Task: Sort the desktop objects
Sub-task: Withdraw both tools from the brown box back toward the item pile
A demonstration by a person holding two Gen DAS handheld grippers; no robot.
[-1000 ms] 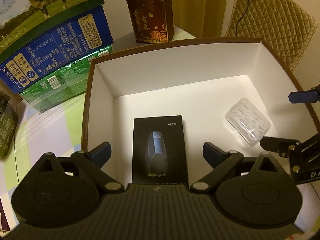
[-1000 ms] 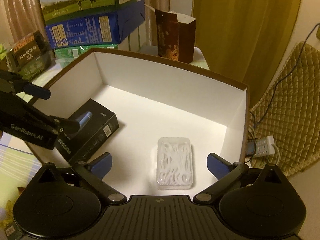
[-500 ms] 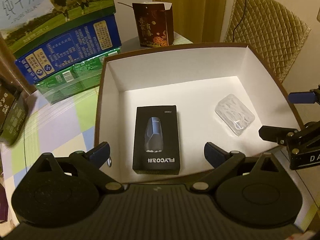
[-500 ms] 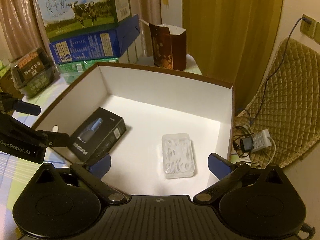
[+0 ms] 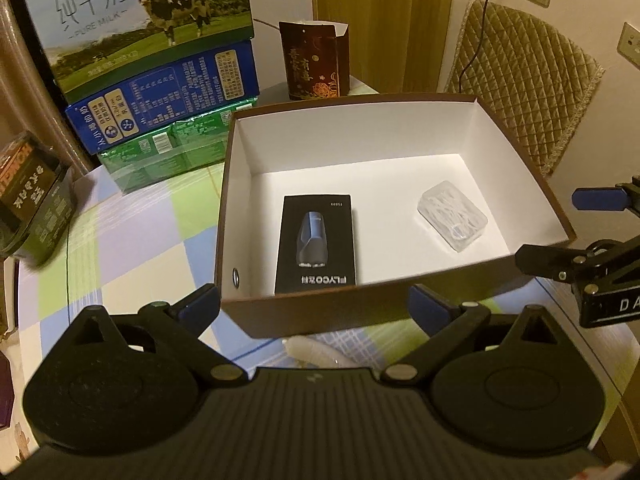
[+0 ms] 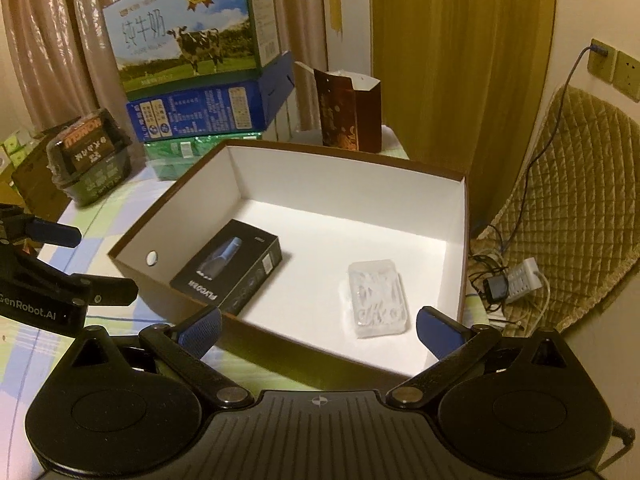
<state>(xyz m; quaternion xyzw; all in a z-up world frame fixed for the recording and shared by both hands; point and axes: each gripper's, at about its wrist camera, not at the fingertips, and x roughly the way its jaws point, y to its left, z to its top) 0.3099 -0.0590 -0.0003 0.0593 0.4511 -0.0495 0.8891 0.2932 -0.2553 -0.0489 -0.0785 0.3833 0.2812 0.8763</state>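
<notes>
The left gripper (image 5: 314, 306) hung with its blue-padded fingers spread wide and nothing between them, just short of the near wall of the brown cardboard box with a white interior (image 5: 520, 160). Inside that box, at twelve o'clock from the left gripper, the black rectangular shaver carton (image 5: 316, 245) lay flat on the floor by the near wall. At about one o'clock lay the clear plastic case of white floss picks (image 5: 453, 215), well apart from the carton.

The right gripper (image 6: 318, 330) was likewise agape and empty, poised over the box's near edge. From its camera the floss case (image 6: 378, 299) sat at about one o'clock, just beyond the fingers, and the carton (image 6: 226, 266) at eleven o'clock.

Those two items were all the box held. It stood on a pastel checked tablecloth (image 5: 132, 216). Beyond it at eleven o'clock rose a stack of milk cartons (image 5: 156, 64), and at twelve o'clock a dark red paper gift bag (image 5: 314, 60) stood upright. A dark plastic-wrapped pack (image 5: 32, 204) lay at ten o'clock. A quilted tan chair cushion (image 5: 528, 92) stood at two o'clock, off the table. A pale wrapped item (image 5: 312, 354), blurred, lay on the cloth just under the left gripper.
</notes>
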